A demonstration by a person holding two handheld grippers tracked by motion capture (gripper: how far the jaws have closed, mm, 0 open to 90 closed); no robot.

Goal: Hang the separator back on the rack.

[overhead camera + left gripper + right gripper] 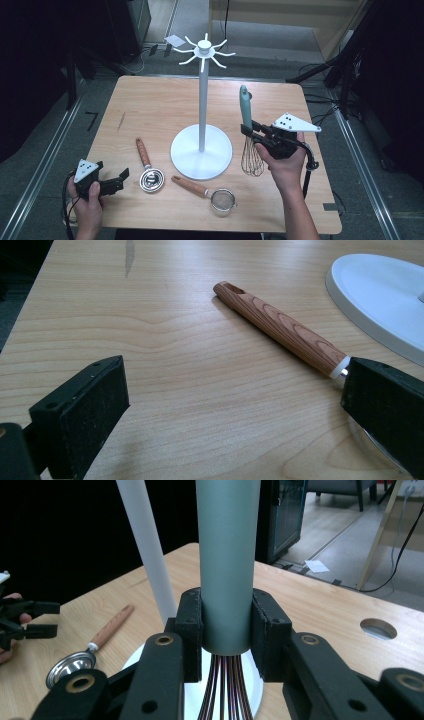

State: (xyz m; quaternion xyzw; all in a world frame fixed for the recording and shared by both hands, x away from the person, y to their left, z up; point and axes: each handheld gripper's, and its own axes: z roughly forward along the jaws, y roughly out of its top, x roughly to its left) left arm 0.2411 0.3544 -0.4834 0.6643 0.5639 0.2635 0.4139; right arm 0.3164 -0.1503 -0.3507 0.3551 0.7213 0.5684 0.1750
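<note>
A light wooden table [165, 107] stands on a grey floor with dark gear and cables around it. Near the table's middle rises a white stand [202, 90] with a round base and a ring of hooks at the top. At about 3 o'clock from the base, the right gripper [248, 131] clamps a whisk [248, 130] by the lower end of its grey-green handle; the whisk stands upright, handle up and wire loops down, just beside the base. In the right gripper view both pads [191, 630] press flat on the handle [227, 565], with the wires fanning out below. At 8 o'clock from the base, near the table's front left corner, the left gripper [122, 179] rests low with its jaws wide apart and nothing between them. Just beside its tips, at 7 o'clock from the base, lies a spoon [148, 167] with a wood-grain handle and a metal bowl. At 6 o'clock from the base lies a strainer [207, 192], wooden handle toward the spoon, mesh cup toward the front edge.
</note>
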